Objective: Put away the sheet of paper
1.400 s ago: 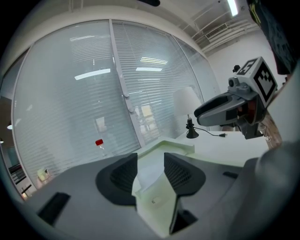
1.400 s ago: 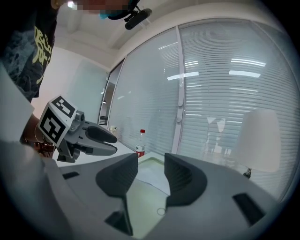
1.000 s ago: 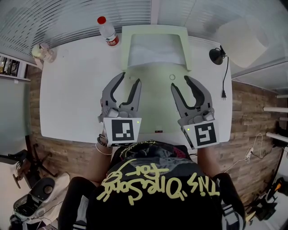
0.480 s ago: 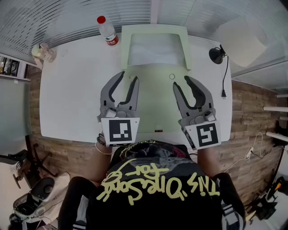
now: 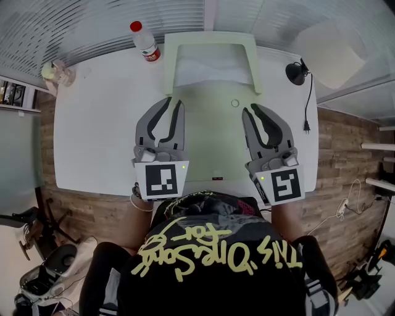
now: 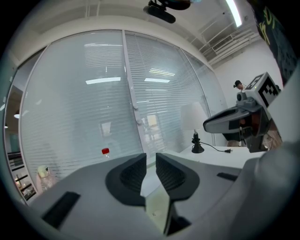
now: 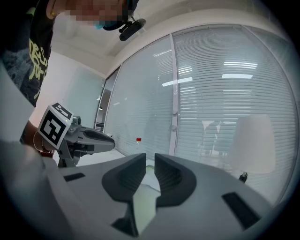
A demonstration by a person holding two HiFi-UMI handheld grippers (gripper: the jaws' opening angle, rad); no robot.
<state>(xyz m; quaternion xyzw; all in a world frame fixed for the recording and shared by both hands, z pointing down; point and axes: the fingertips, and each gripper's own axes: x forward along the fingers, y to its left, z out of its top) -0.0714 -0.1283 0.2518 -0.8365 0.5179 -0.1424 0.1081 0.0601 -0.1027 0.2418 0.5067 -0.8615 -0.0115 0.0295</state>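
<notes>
Left gripper point(image 5: 173, 102), right gripper point(image 5: 251, 109): jaws just closing, narrow gap, nothing between. Sheet of paper point(image 5: 213, 65) faint in tray point(image 5: 255, 62).

Ahead of the left tongs point(image 5: 172, 102) and the right tongs point(image 5: 250, 109), past the far edge of the white table point(image 5: 92, 123), stands a glass wall point(image 6: 93, 93) shut off by pale horizontal blinds point(image 7: 225, 89) (ceiling lights mirror in them as bright bars). A strip light point(image 6: 233, 11) runs along the ceiling, up and to the right of the left tongs. Right of the right tongs a small black lamp point(image 5: 297, 72) sits at the table's far corner, its cord point(image 5: 308, 105) trailing toward the near edge. Brown wood-plank floor point(image 5: 92, 207) shows on both sides. Shelves point(image 5: 13, 92) stand well left of the left tongs, and cables point(image 5: 349, 207) lie on the floor far to the right.
</notes>
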